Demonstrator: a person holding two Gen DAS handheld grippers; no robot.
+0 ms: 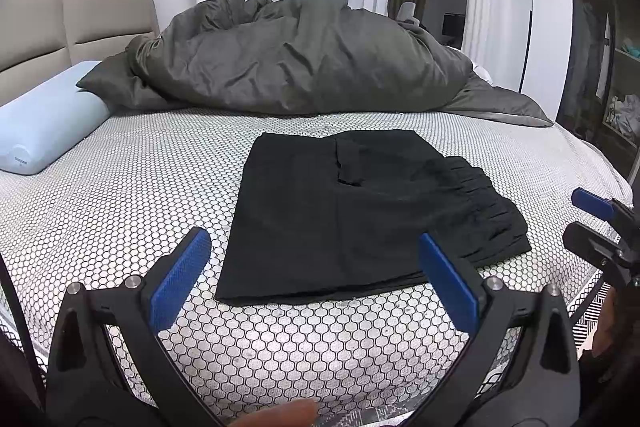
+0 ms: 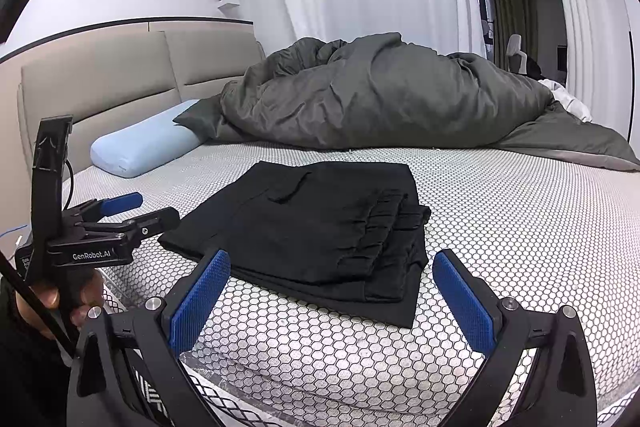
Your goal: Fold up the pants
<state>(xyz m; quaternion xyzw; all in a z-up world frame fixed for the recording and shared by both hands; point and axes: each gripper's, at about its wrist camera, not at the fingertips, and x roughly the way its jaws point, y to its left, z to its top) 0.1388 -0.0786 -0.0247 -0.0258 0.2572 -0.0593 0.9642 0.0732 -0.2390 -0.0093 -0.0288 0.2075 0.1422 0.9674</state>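
Note:
Black pants (image 1: pixel 360 211) lie folded into a flat rectangle on the honeycomb-patterned bed (image 1: pixel 140 187), gathered elastic edges stacked at their right side. My left gripper (image 1: pixel 314 235) hovers at the near edge of the pants, open, its blue pads empty. In the right wrist view the pants (image 2: pixel 320 219) lie just ahead of my right gripper (image 2: pixel 332 255), also open and holding nothing. The left gripper (image 2: pixel 156 209) shows at the left, held by a hand (image 2: pixel 48 295), close to the pants' left corner. The right gripper (image 1: pixel 578 219) appears at the right edge, off the fabric.
A crumpled dark grey duvet (image 1: pixel 300 59) is heaped across the far half of the bed. A light blue bolster pillow (image 1: pixel 48 123) lies at the left by the beige padded headboard (image 1: pixel 80 23). White curtains hang behind. The mattress edge runs just below the grippers.

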